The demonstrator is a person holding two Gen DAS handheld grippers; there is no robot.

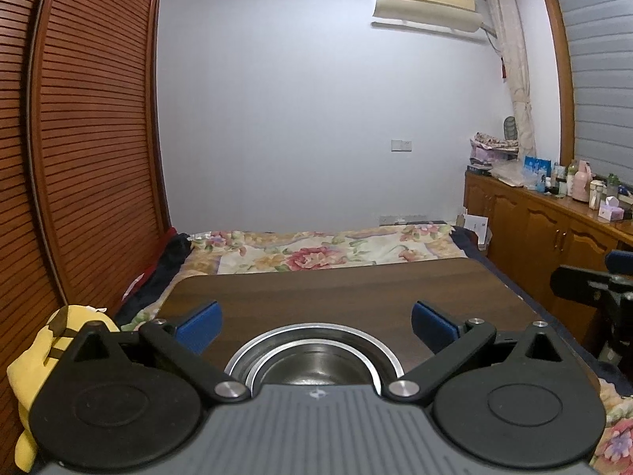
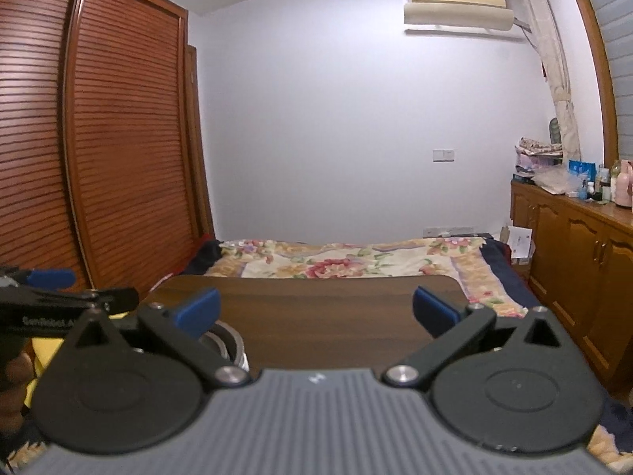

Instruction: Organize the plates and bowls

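Note:
A stack of steel bowls (image 1: 312,360) sits on the dark wooden table (image 1: 316,289), close under my left gripper (image 1: 314,322), which is open and empty with its blue pads wide apart above the bowls. My right gripper (image 2: 314,312) is open and empty over the bare table (image 2: 316,312). The bowls' rim (image 2: 227,342) shows at the lower left of the right wrist view, partly hidden behind the left finger. The left gripper (image 2: 51,281) appears at the left edge of that view. The right gripper (image 1: 593,281) shows at the right edge of the left wrist view.
The table stands over a bed with a floral quilt (image 1: 316,245). A slatted wooden wardrobe (image 1: 79,138) is at the left. A wooden cabinet (image 1: 554,221) with bottles is at the right. A yellow plush toy (image 1: 23,364) lies at the left.

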